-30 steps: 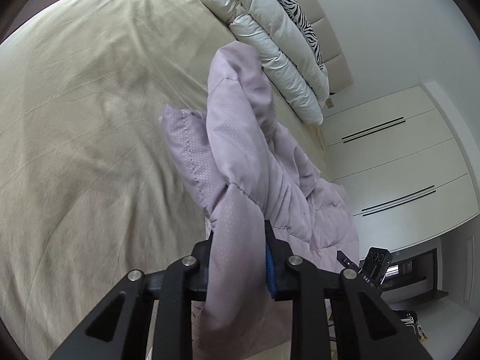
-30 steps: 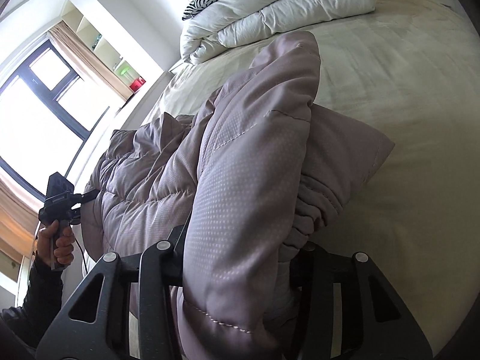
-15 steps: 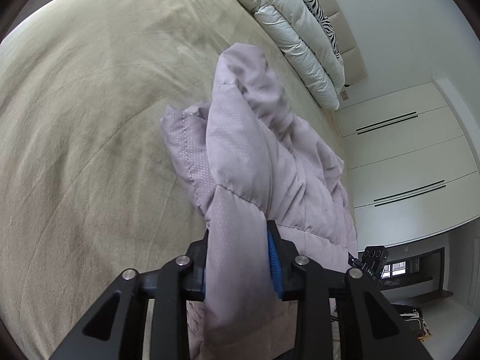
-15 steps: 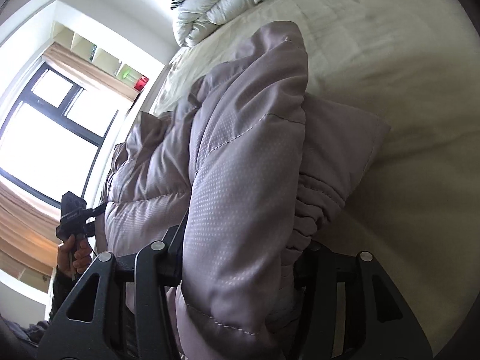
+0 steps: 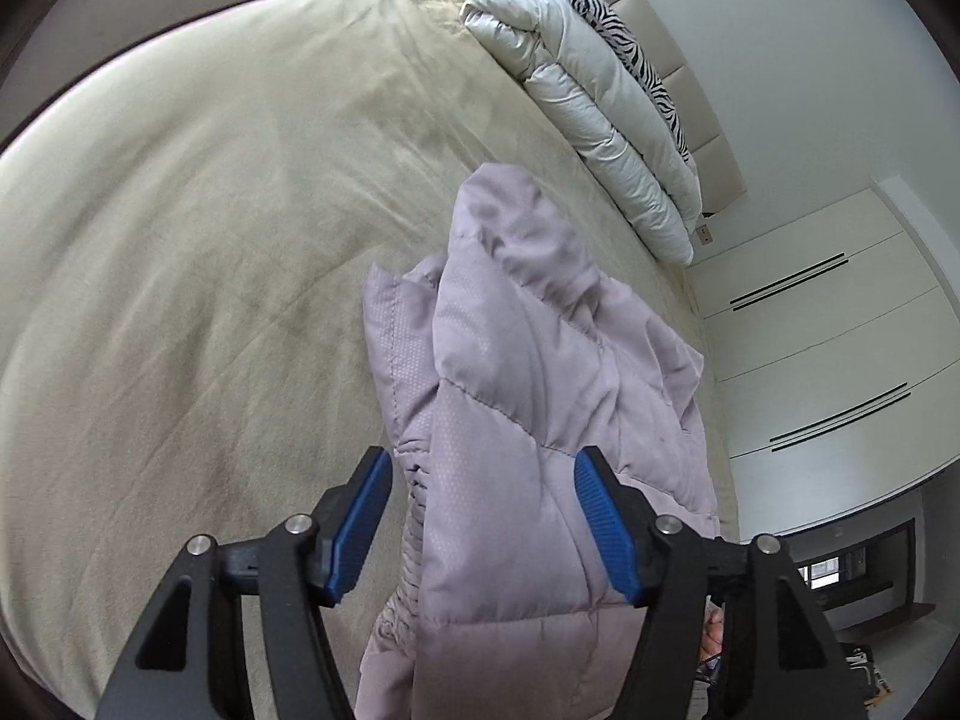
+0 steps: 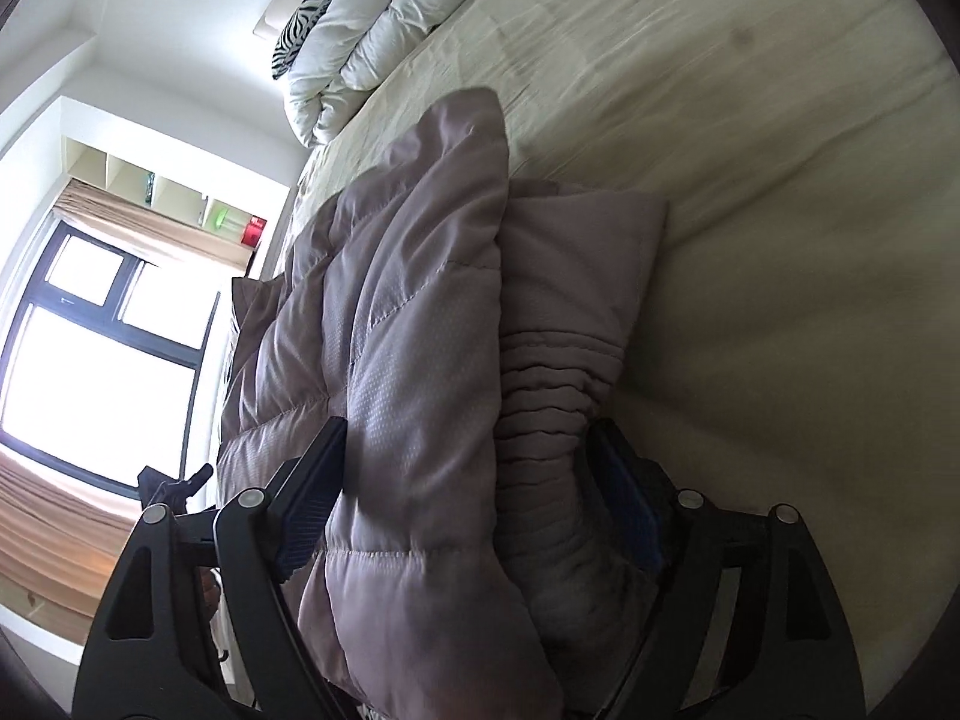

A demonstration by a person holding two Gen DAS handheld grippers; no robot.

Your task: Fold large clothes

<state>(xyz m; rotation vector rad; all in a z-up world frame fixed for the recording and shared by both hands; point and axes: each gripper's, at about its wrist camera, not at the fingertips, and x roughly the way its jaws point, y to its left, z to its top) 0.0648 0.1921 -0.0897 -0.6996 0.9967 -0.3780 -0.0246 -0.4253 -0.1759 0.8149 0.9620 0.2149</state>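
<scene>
A lilac quilted puffer jacket (image 5: 528, 372) lies folded on the beige bed (image 5: 210, 240). My left gripper (image 5: 483, 516) is open, its blue pads (image 5: 360, 522) spread on either side of the jacket's folded edge. In the right wrist view the same jacket (image 6: 420, 330) lies between the open fingers of my right gripper (image 6: 465, 492), with the elastic cuff (image 6: 546, 396) bunched against the right finger. Neither gripper pinches the cloth.
A rolled white duvet (image 5: 600, 102) and a zebra-print pillow (image 5: 636, 54) lie at the head of the bed. White wardrobe doors (image 5: 828, 372) stand beyond the bed's right side. A window (image 6: 90, 348) and shelves (image 6: 156, 186) are on the other side.
Both grippers were shut on the jacket and have now opened and let it go. The jacket has settled onto the bed.
</scene>
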